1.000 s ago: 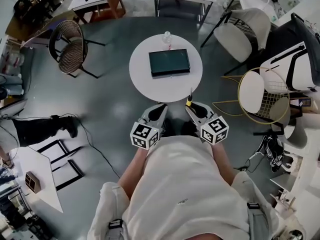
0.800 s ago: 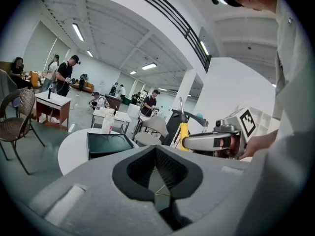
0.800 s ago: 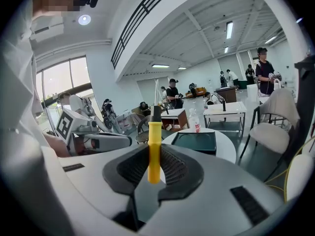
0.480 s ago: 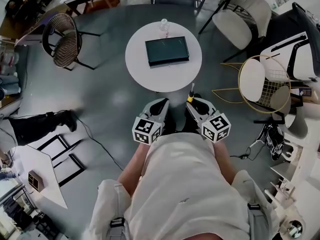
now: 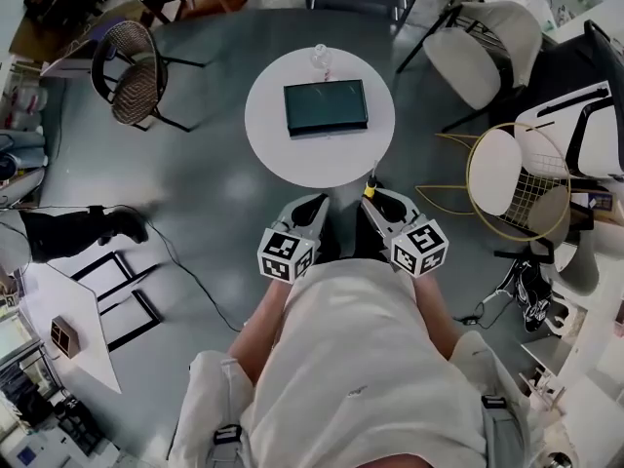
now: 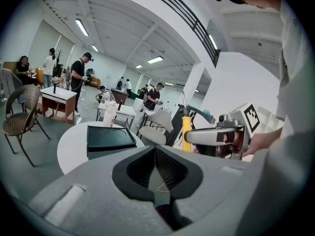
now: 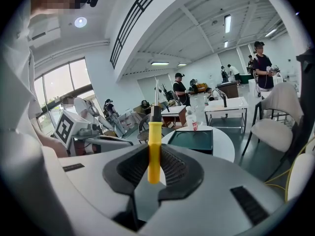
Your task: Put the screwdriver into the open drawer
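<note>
The right gripper (image 7: 153, 167) pinches the screwdriver (image 7: 154, 132) upright by its yellow handle at the round table's (image 5: 273, 135) near edge, a sensible hold since it looks light, stiff, maybe slick; the left gripper (image 6: 155, 163) sits closed, empty.

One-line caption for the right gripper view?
Right gripper shut on an upright yellow-handled screwdriver, round white table ahead.

Screwdriver (image 5: 370, 191) tip, probably too small in head view

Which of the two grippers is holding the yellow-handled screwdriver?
The right gripper, clamped on the yellow-handled screwdriver with its shaft pointing up; the left gripper is shut and empty.
</note>
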`<state>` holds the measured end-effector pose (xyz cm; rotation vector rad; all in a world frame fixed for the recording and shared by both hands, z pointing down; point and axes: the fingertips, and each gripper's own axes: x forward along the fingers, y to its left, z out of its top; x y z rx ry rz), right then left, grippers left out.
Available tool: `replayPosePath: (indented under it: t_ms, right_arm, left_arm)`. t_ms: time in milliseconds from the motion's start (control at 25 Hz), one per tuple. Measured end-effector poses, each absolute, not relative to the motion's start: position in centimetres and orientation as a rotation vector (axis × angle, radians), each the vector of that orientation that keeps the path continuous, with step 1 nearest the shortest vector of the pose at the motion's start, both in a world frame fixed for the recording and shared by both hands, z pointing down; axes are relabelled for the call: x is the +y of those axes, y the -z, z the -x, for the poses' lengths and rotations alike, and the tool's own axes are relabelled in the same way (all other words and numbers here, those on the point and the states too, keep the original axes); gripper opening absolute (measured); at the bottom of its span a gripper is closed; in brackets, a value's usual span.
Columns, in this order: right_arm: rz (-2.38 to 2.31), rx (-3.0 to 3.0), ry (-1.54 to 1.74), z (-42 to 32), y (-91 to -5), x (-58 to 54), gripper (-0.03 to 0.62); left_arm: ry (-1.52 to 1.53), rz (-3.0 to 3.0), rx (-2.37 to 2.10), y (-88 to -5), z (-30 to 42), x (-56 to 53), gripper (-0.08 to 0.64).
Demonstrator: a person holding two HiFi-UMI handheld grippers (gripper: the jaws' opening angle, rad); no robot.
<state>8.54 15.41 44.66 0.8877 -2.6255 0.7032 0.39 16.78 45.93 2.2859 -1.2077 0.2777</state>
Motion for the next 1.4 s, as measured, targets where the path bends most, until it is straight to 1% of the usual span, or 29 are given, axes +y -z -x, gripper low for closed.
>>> replayPosePath:
  t_ms: [560, 880, 1120, 1400]
  right_arm:
    - [-0.654, -2.693, -0.639, -12.4, -43.3, 5.6, 0.078]
    - [-0.526, -2.69, -0.639, -14.6, -44.1, 2.0, 0.078]
    - [-0.509, -2.661, -0.676, -13.8, -44.7, 1.2, 0.078]
    - [-0.593, -2.652, -0.697, -11.4, -43.9, 1.2, 0.078]
  left_arm:
    - [-0.217, -2.151, -1.397, -45.3, -4.6, 8.4, 0.012]
    - [-0.213, -2.031, -1.481, -47.1, -6.3, 4.9, 0.014]
    - [-0.251, -1.994, -1.494, -47.5, -4.5, 4.4, 0.014]
    - [-0.336, -2.05, -1.424, -48.6, -1.8, 3.9, 0.014]
